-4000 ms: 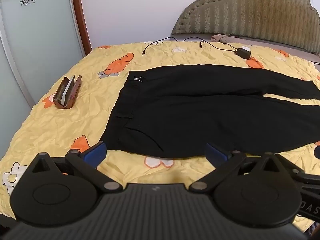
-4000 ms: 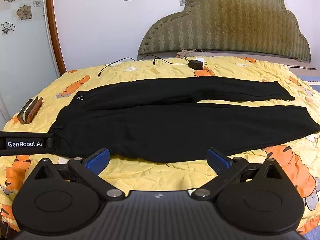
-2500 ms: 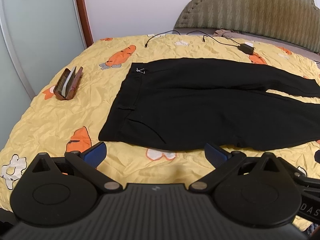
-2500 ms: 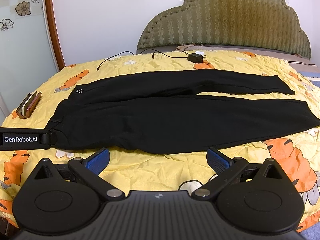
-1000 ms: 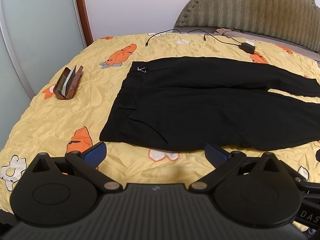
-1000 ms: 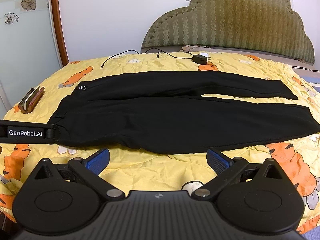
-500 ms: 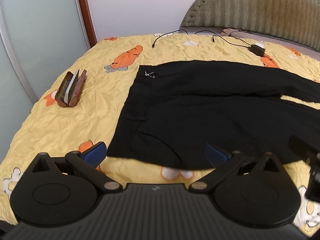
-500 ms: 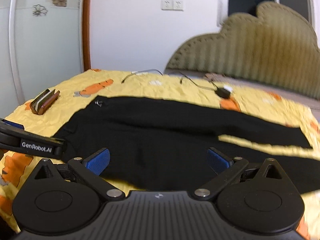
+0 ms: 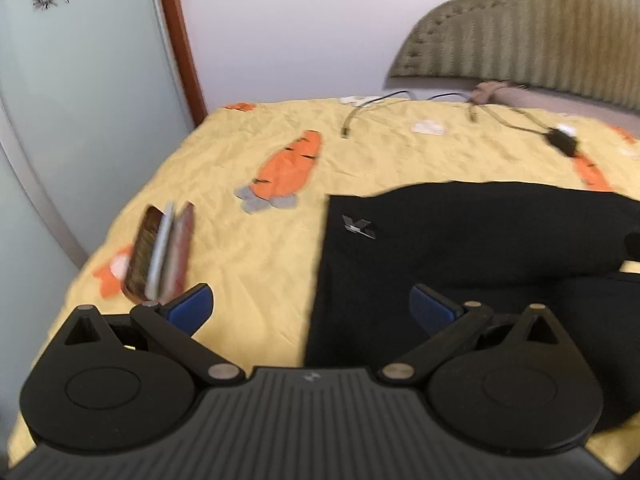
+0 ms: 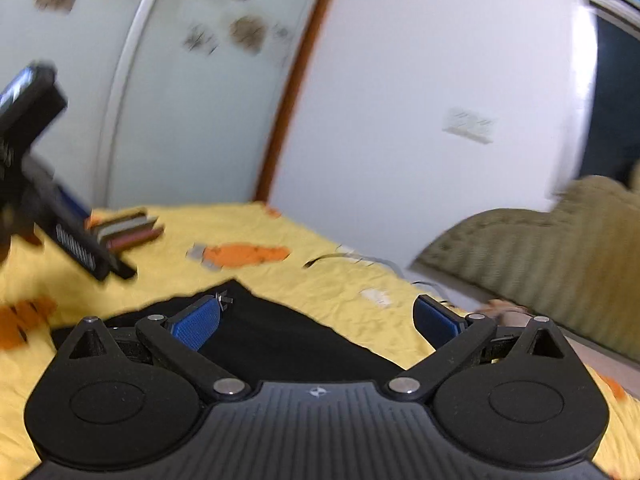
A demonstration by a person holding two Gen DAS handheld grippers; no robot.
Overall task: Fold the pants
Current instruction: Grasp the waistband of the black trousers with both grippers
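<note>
Black pants [image 9: 460, 248] lie flat on the yellow carrot-print bedspread [image 9: 260, 248], waistband to the left with a small silver logo [image 9: 357, 226]. My left gripper [image 9: 312, 308] is open and empty, hovering over the waistband's left edge. My right gripper [image 10: 316, 318] is open and empty, over the far waistband corner of the pants [image 10: 280, 336], tilted and pointing toward the wall. The left gripper's body [image 10: 60, 224] shows at the left of the right wrist view. Both views are motion-blurred.
A brown glasses case [image 9: 160, 254] lies left of the pants; it also shows in the right wrist view [image 10: 128, 228]. Charger and cables [image 9: 560, 142] lie at the far bed edge. An olive headboard [image 9: 540, 40] stands behind, a glass sliding door [image 9: 72, 100] at left.
Both grippers have swept forward and left toward the waistband. The right gripper has swung sharply left, so the pant legs have left its view. Both stayed open.
</note>
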